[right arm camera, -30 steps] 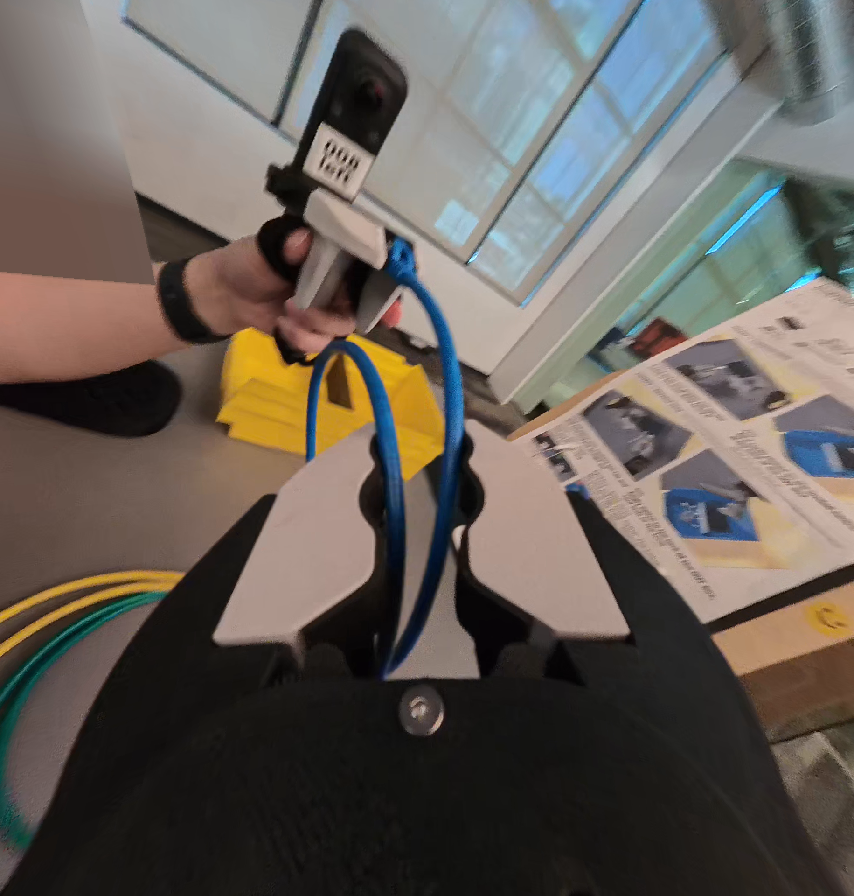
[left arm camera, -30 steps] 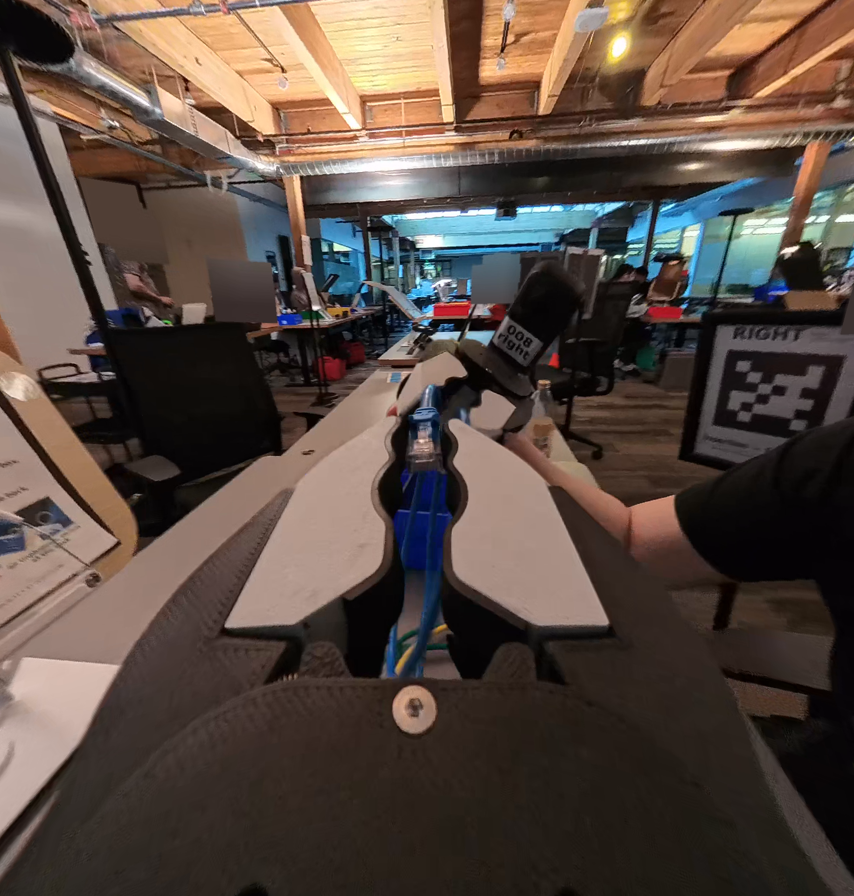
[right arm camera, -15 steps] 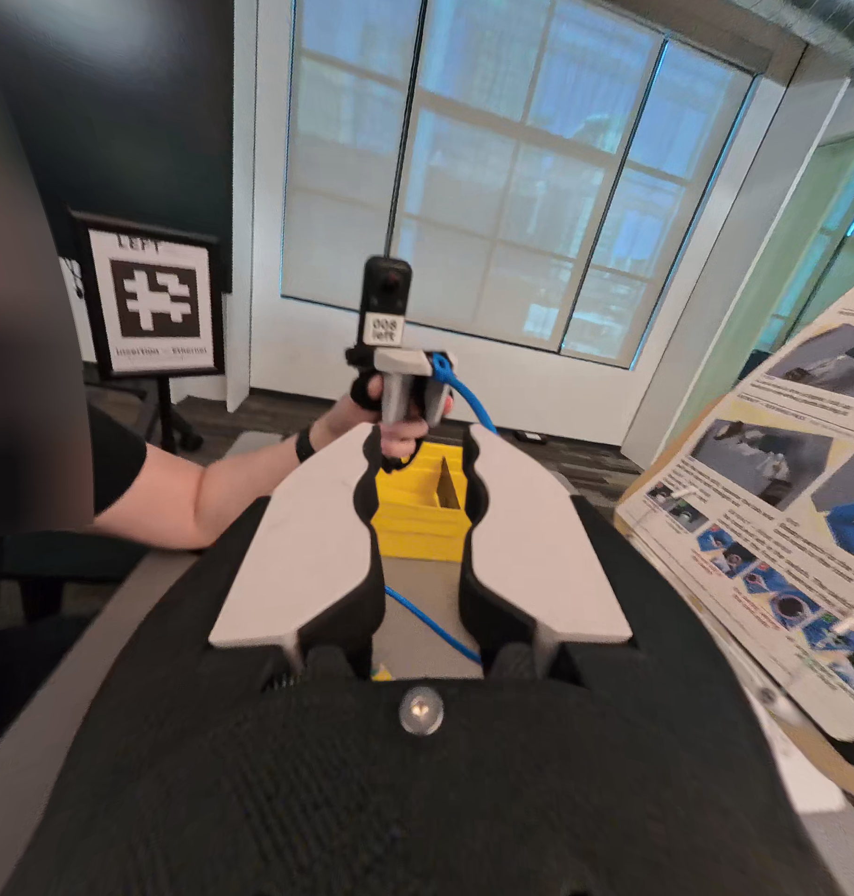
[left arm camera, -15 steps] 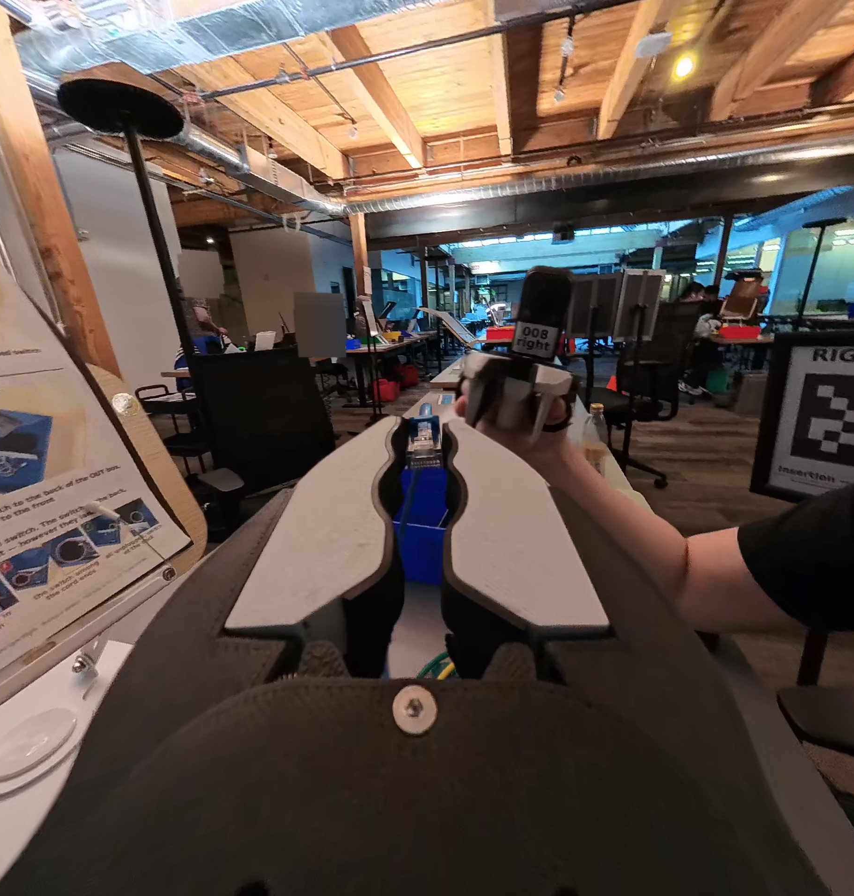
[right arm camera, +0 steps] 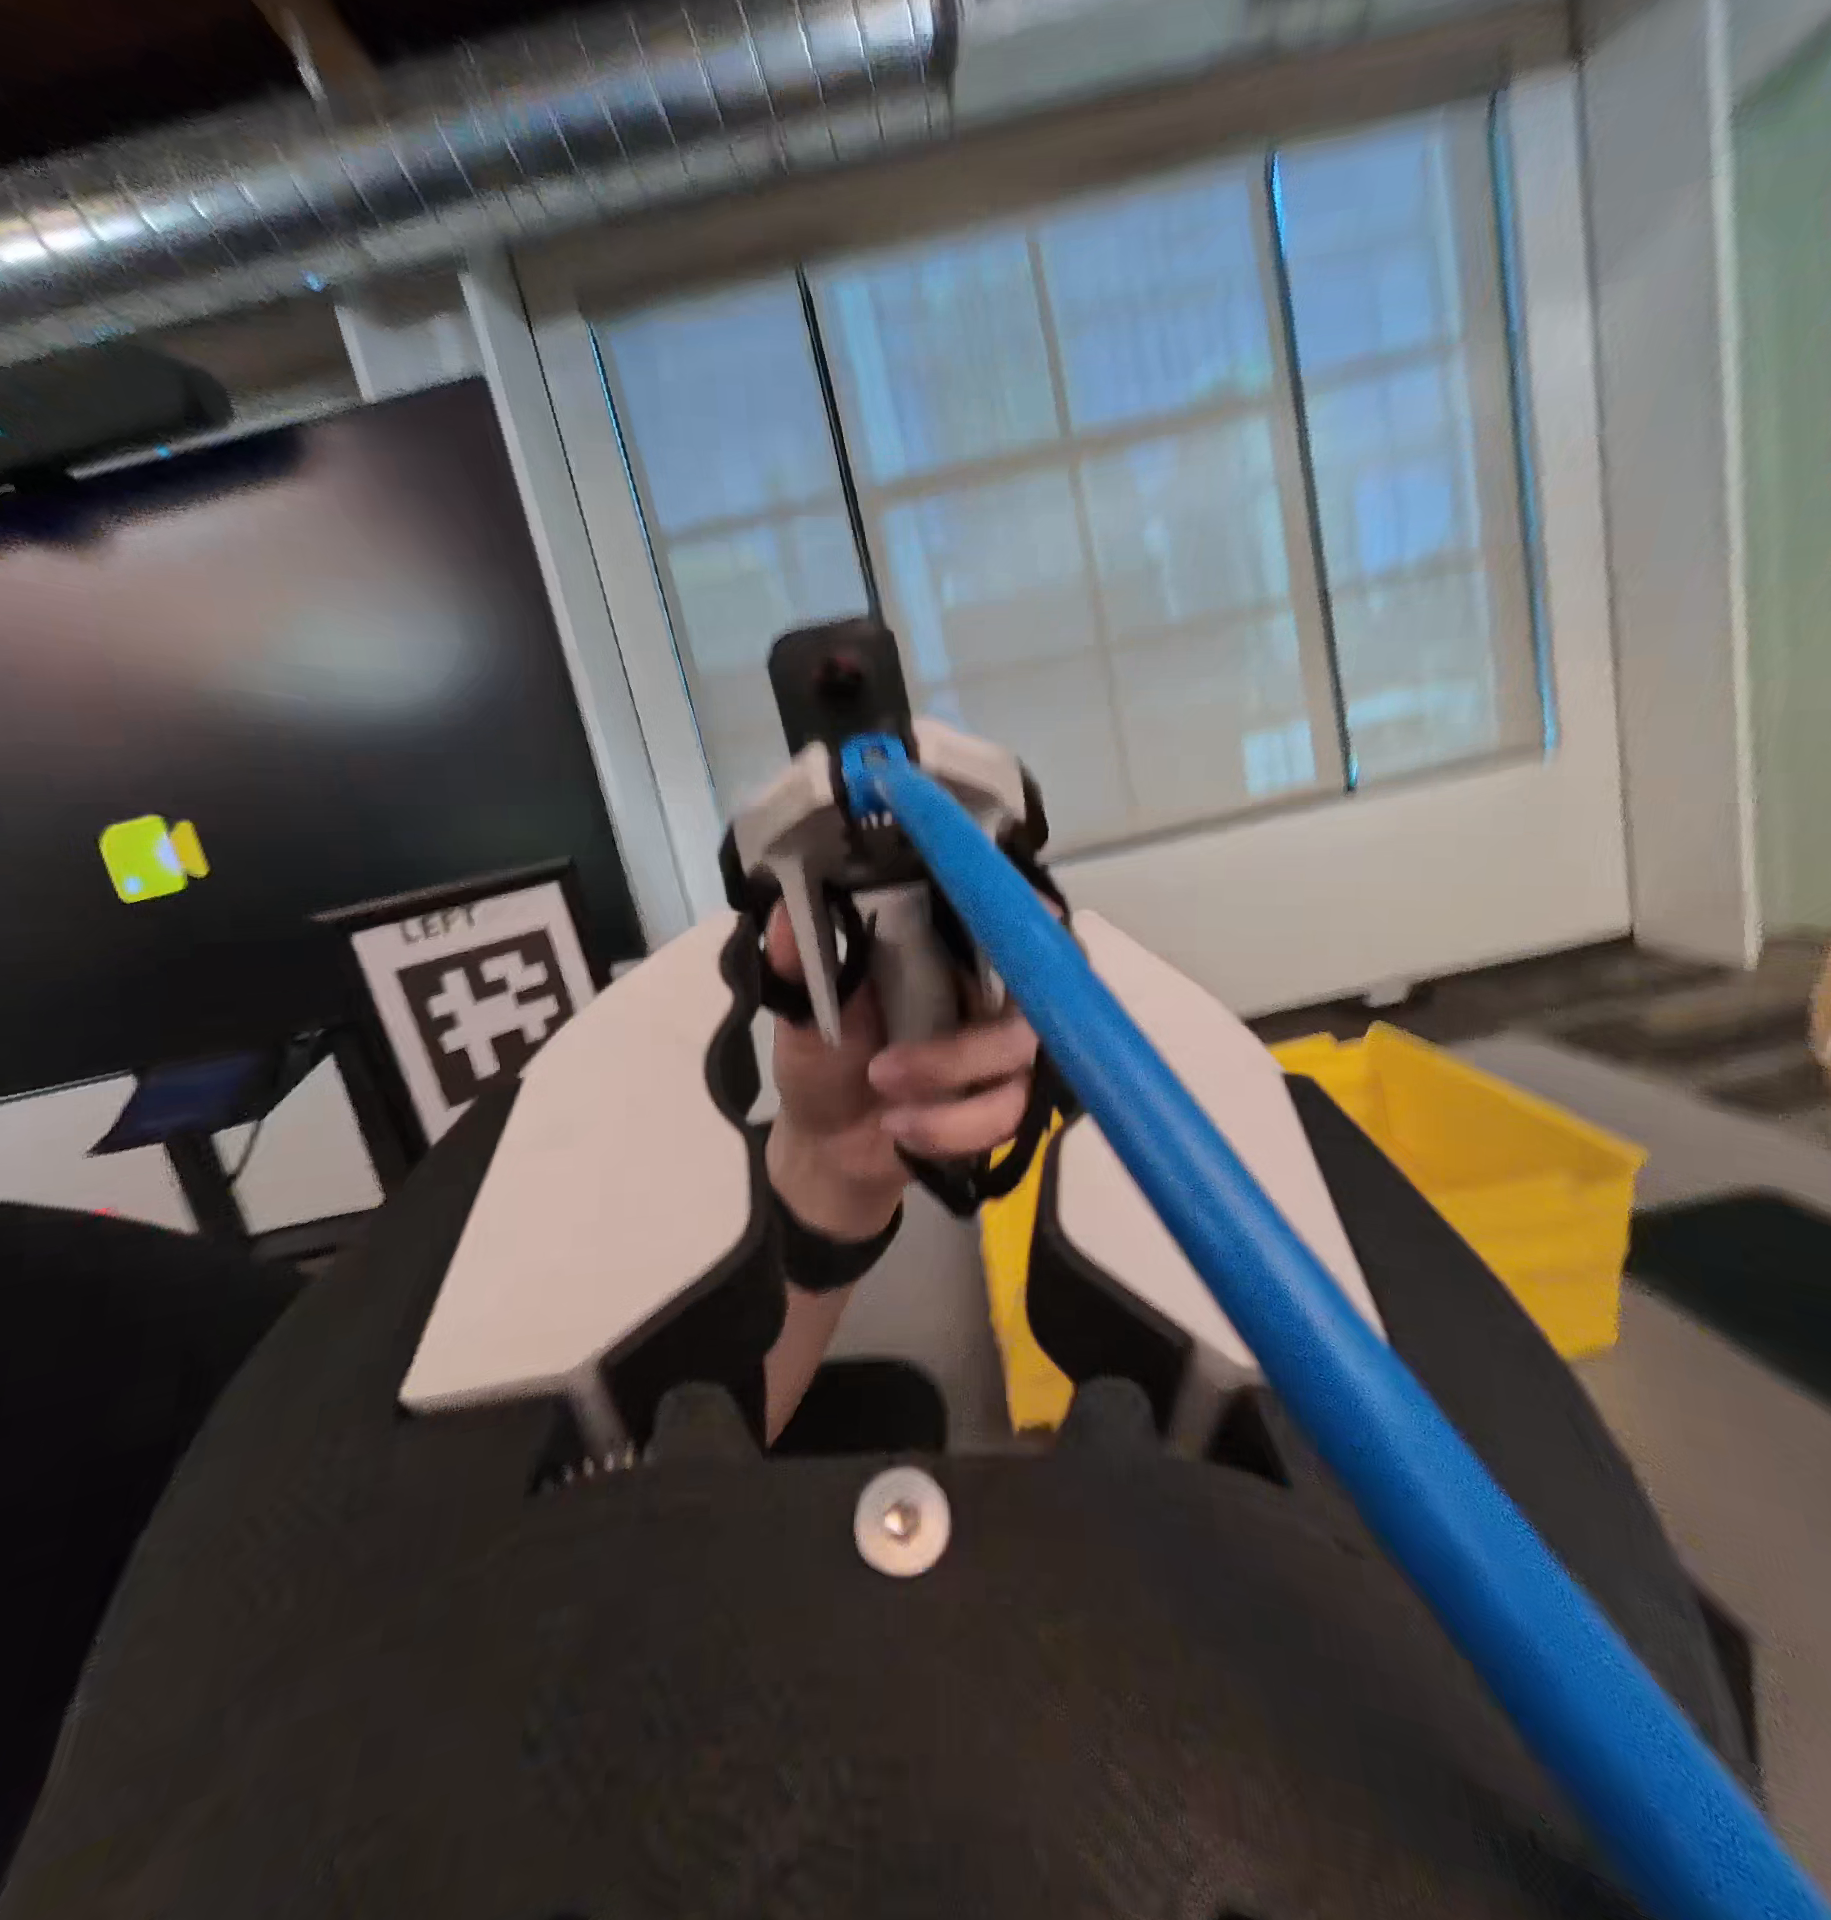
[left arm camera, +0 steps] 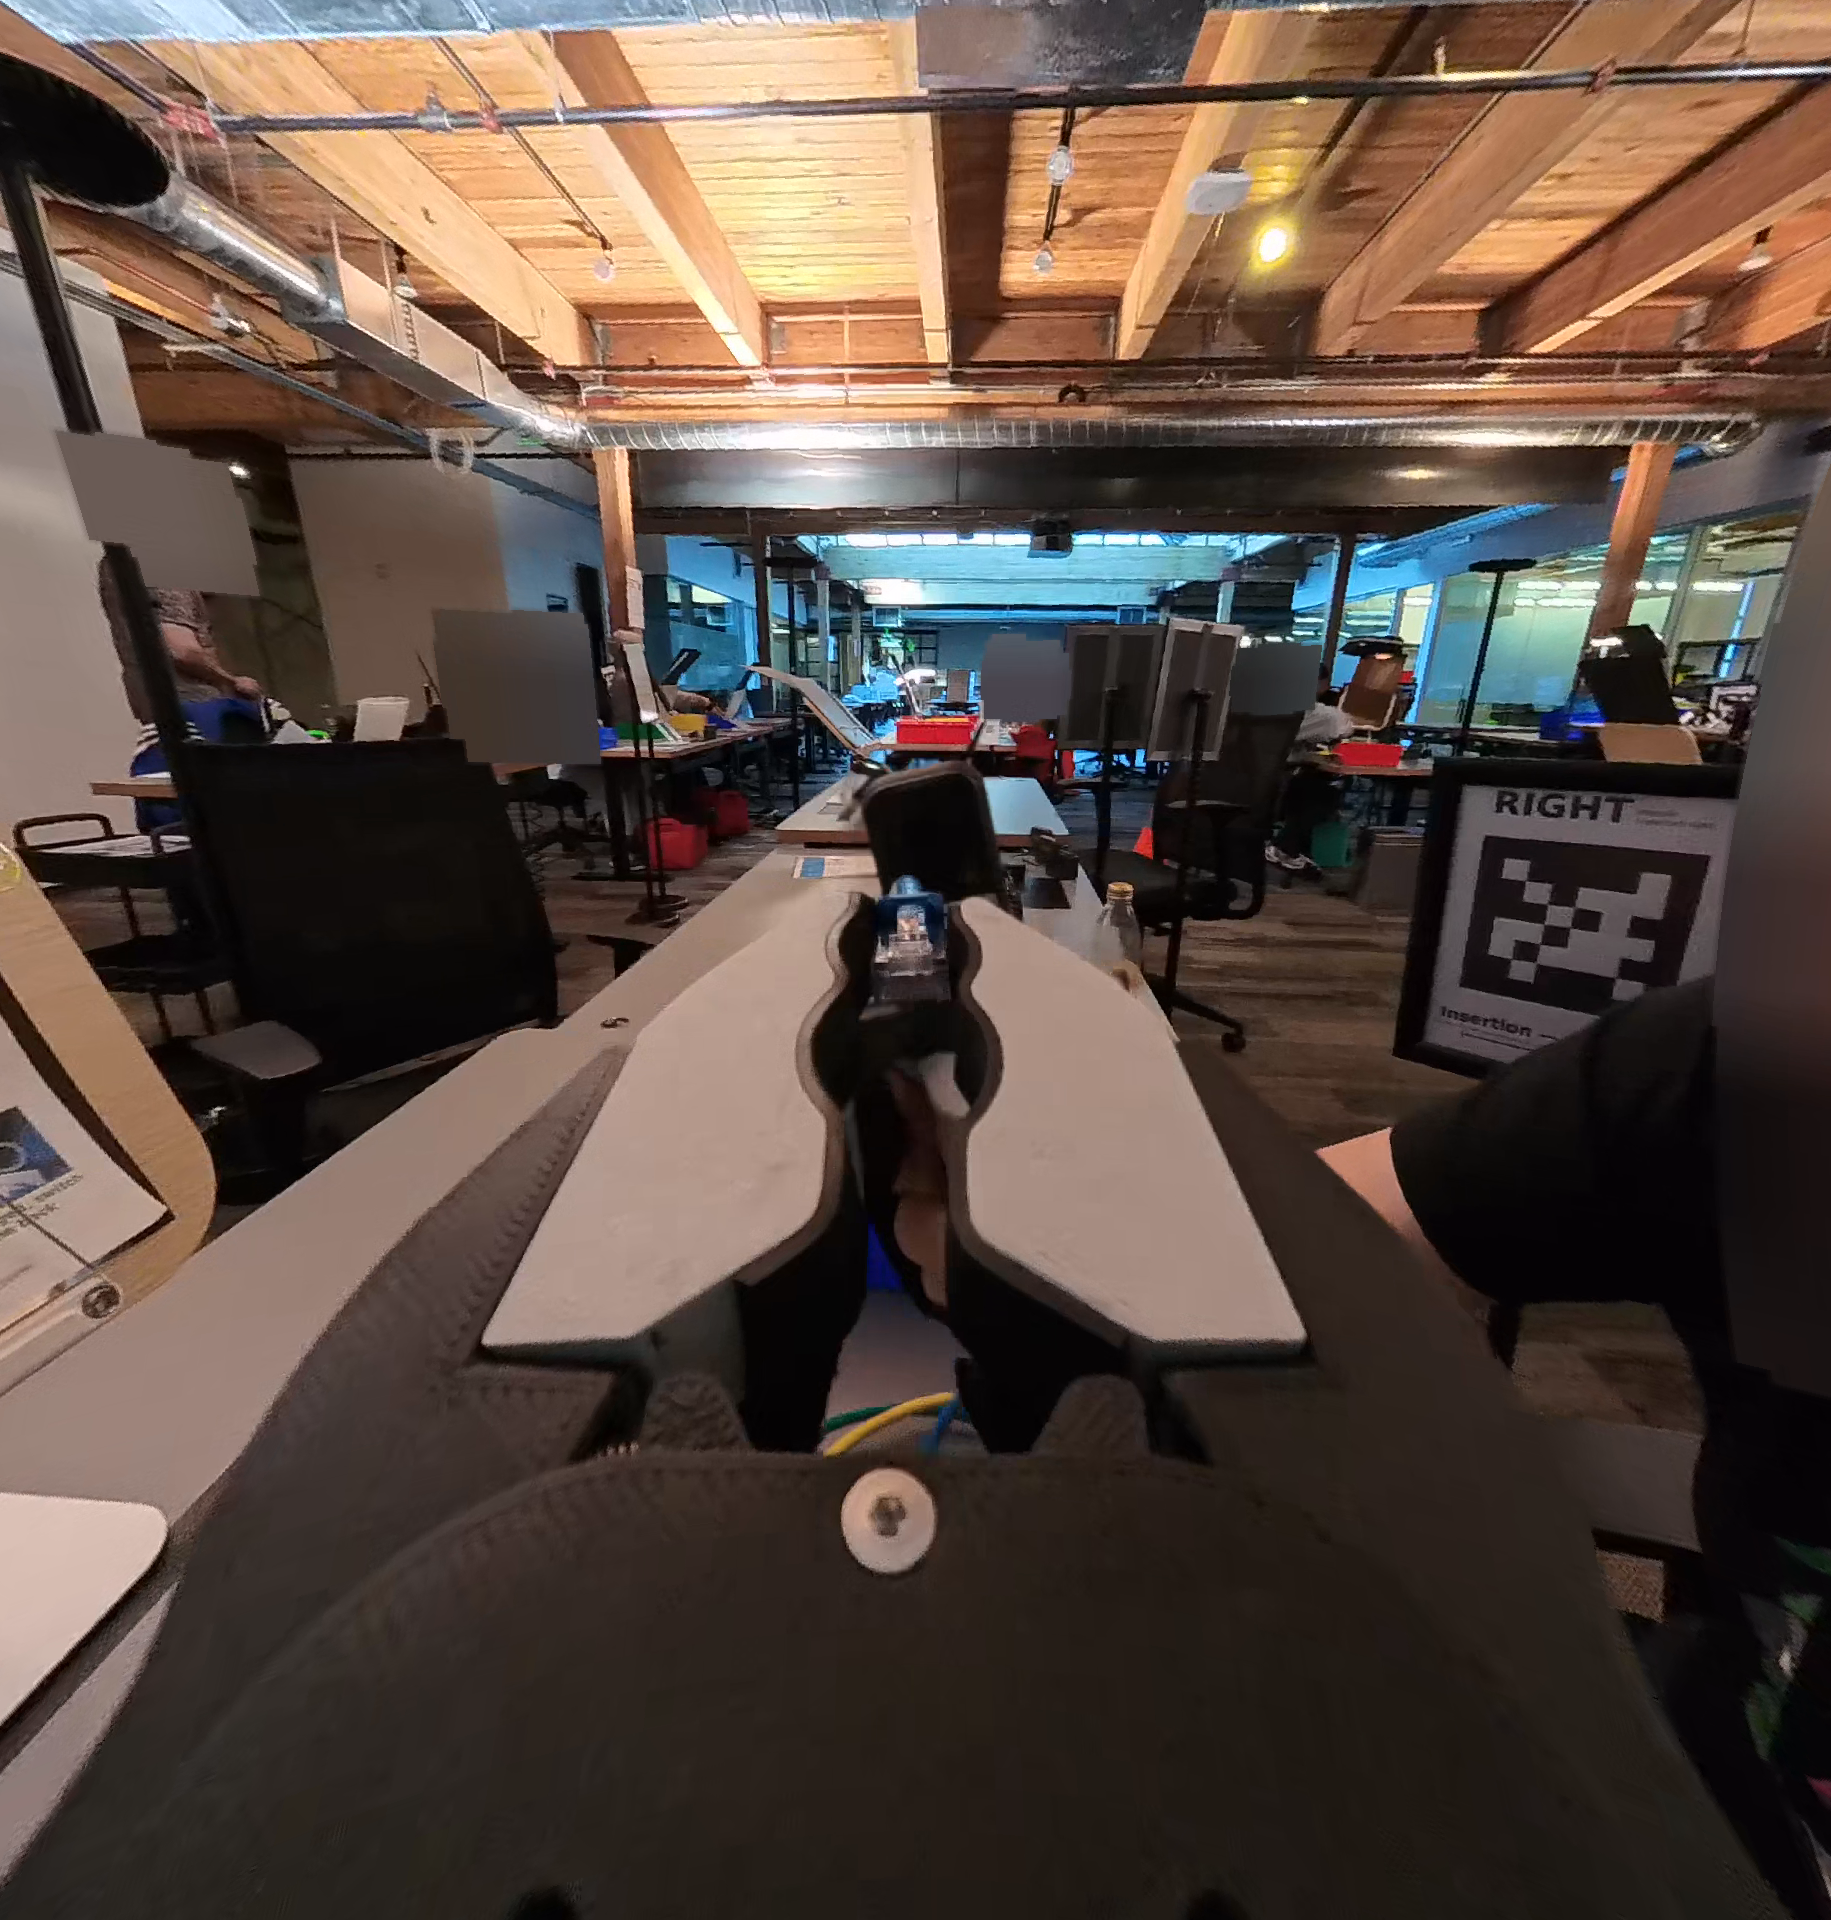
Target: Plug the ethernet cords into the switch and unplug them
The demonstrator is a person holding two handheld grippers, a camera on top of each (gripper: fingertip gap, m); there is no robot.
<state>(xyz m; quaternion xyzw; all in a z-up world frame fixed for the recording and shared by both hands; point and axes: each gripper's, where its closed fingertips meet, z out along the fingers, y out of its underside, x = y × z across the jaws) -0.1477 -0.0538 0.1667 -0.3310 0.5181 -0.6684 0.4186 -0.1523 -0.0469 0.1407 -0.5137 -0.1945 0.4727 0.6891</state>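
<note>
Closest in, on the left wrist view, the left gripper (left arm camera: pixel 909 961) has its two pale, black-edged fingers pinched together on the clear plastic plug of the blue ethernet cord (left arm camera: pixel 909 940), and the plug now pokes out past the fingertips, contacts forward. Half a second ago the right gripper stood clear beyond those tips; now it sits straight behind the plug, its black camera block (left arm camera: pixel 932 831) lined up with it. From the right wrist view, the right gripper (right arm camera: pixel 895 987) has its own fingers spread apart with nothing between them. A second ago the blue cable looped down through that gap; now the round blue cable (right arm camera: pixel 1254 1268) runs as one taut line over the right finger, from the lower right corner up to the left gripper (right arm camera: pixel 875 779) and the hand (right arm camera: pixel 890 1070) holding it. So the slack looks pulled out, which I read as the cord freed and straightened for plugging in. Its long axis runs between the two grippers, plug end aimed away from the left camera. Below, yellow, green and blue cords (left arm camera: pixel 890 1413) lie on the grey table (left arm camera: pixel 267 1288); farther back sits a yellow plastic bin (right arm camera: pixel 1462 1174). No switch is in view.
</note>
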